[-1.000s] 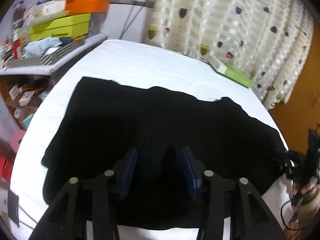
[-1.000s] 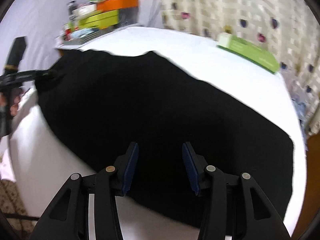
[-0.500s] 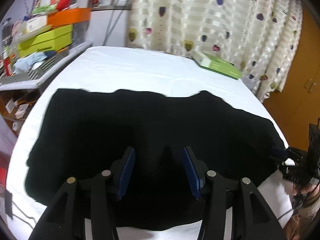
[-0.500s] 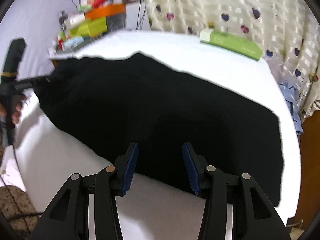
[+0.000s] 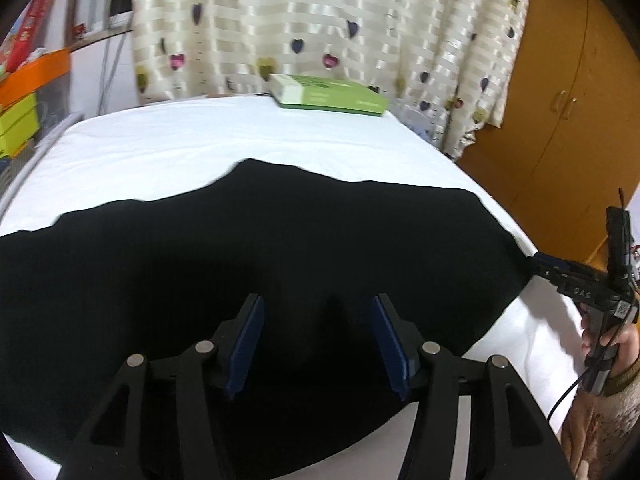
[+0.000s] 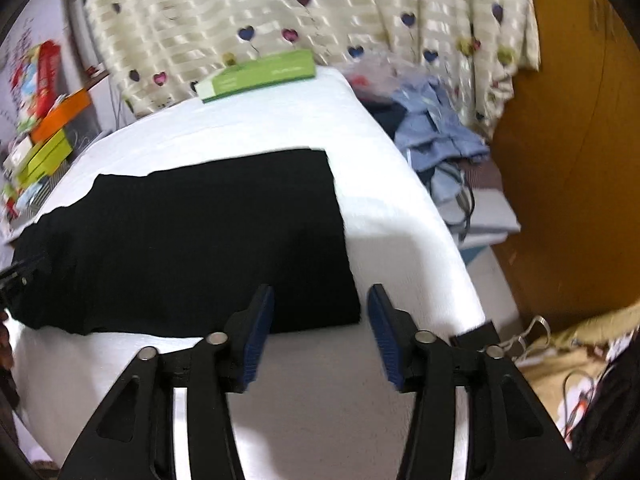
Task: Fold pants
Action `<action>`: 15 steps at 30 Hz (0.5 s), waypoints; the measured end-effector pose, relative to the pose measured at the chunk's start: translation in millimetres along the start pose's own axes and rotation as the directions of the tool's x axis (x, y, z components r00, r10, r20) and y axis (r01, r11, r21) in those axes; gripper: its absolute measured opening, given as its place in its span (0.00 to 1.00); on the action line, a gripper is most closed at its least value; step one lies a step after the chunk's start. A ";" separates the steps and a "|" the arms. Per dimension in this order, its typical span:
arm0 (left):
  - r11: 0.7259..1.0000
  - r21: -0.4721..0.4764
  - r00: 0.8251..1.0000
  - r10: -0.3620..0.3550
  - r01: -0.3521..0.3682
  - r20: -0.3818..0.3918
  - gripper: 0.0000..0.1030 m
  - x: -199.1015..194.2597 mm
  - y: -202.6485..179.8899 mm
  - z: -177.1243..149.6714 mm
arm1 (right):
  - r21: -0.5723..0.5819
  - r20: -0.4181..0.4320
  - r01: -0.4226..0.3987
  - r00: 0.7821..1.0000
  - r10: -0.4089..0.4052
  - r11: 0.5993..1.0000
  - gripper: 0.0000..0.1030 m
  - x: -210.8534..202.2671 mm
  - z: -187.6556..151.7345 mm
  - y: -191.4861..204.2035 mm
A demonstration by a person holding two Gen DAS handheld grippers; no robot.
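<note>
Black pants (image 5: 280, 248) lie spread flat on the white bed (image 5: 224, 136); they also show in the right wrist view (image 6: 192, 232). My left gripper (image 5: 316, 320) is open and empty, hovering over the near part of the pants. My right gripper (image 6: 320, 312) is open and empty, just beyond the pants' near right corner, over the white sheet (image 6: 392, 240). The right gripper also shows at the right edge of the left wrist view (image 5: 538, 258), at the pants' end.
A green box (image 5: 328, 94) lies at the far edge of the bed by the heart-patterned curtain (image 5: 320, 20). Blue clothes and cables (image 6: 440, 136) are piled beside the bed on the right. Stacked boxes (image 6: 48, 136) stand on the left. An orange wardrobe (image 5: 560, 120) stands on the right.
Both views have swung to the right. The right gripper has moved from over the middle of the pants to their right-hand end. Both grippers stayed open.
</note>
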State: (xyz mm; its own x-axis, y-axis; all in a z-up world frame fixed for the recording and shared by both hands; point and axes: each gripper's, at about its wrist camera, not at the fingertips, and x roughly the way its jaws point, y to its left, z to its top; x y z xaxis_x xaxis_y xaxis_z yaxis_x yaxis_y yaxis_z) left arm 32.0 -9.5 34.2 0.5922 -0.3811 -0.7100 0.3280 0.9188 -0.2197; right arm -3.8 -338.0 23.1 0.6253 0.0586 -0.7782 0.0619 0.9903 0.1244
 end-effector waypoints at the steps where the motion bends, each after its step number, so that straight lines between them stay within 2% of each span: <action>1: 1.000 0.005 1.000 -0.014 0.014 -0.004 0.57 2.6 -4.2 0.3 | 0.008 -0.001 -0.021 1.000 0.021 1.000 0.56 1.9 0.9 -0.3; 7: 0.998 0.042 0.998 -0.044 0.046 -0.046 0.57 16.6 -22.4 -5.0 | -0.003 -0.002 -0.019 1.000 0.019 1.000 0.61 8.8 4.3 9.9; 9: 0.998 0.037 0.997 -0.044 0.046 -0.056 0.57 19.6 -22.0 -7.2 | 0.016 0.000 -0.042 0.999 0.042 0.999 0.61 8.7 4.2 11.7; 12: 0.998 0.040 0.998 -0.048 0.050 -0.051 0.57 19.7 -20.6 -9.7 | 0.100 0.013 -0.220 0.975 0.220 0.970 0.61 9.3 4.7 6.6; 15: 0.998 0.034 0.997 -0.059 0.061 -0.052 0.58 19.7 -19.3 -10.3 | 0.156 0.016 -0.311 0.950 0.312 0.938 0.61 9.6 1.5 5.3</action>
State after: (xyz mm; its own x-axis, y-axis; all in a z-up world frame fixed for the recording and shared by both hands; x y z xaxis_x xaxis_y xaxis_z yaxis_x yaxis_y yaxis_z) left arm 29.7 -33.7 17.6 0.5328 -0.4293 -0.7293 0.3886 0.8897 -0.2398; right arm 3.7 -332.4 17.3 0.6258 0.3629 -0.6904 -0.0149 0.8906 0.4546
